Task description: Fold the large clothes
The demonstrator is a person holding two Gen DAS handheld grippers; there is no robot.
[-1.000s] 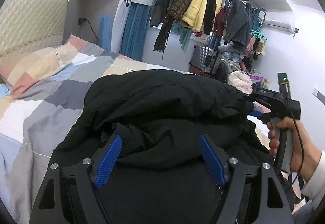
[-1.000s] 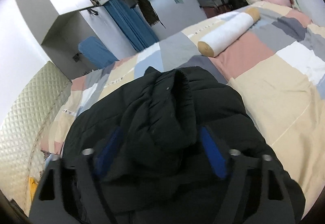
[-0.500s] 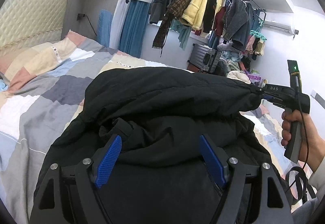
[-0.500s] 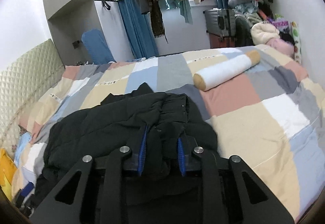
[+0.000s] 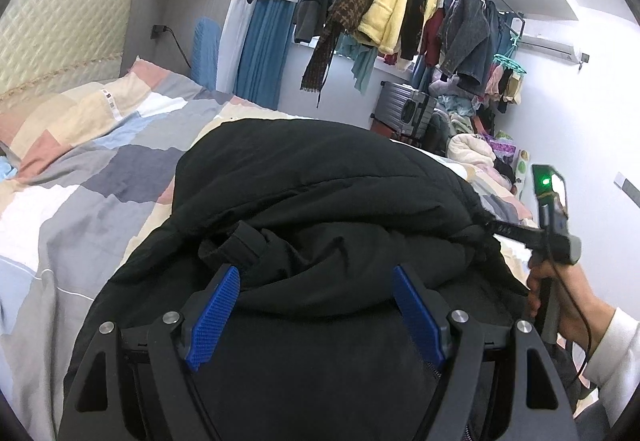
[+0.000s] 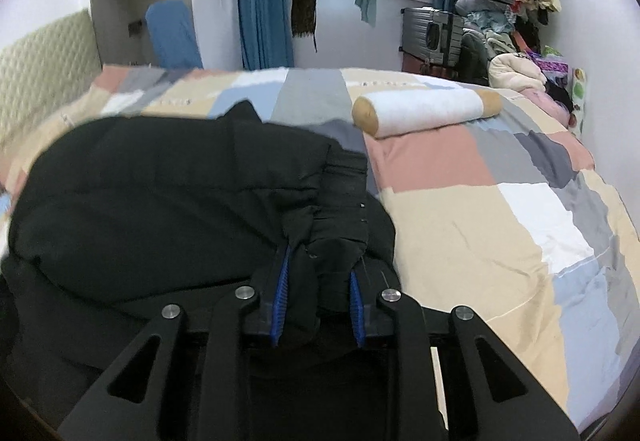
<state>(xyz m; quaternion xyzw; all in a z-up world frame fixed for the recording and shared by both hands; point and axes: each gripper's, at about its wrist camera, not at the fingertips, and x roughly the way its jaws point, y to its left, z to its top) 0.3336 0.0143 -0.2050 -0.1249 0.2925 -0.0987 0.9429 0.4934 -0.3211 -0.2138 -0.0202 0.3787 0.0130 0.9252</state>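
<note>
A large black padded jacket (image 5: 320,193) lies bunched on the patchwork bed (image 5: 80,169). My left gripper (image 5: 316,305) is open, its blue pads wide apart over the jacket's near edge, with loose fabric lying between them. My right gripper (image 6: 318,305) is shut on a fold of the black jacket (image 6: 160,193) and holds it up off the bed. In the left wrist view the right gripper (image 5: 500,229) shows at the right edge, held in a hand and pinching the jacket's far end.
A white bolster pillow (image 6: 424,109) lies across the far side of the bed (image 6: 500,225). A padded headboard (image 5: 52,33) stands at the left. A rack of hanging clothes (image 5: 400,13), a grey suitcase (image 5: 408,109) and a heap of clothes stand beyond the bed.
My right gripper has closed on a fold of the jacket and lifted and pulled it back to the right. My left gripper stays open over the jacket.
</note>
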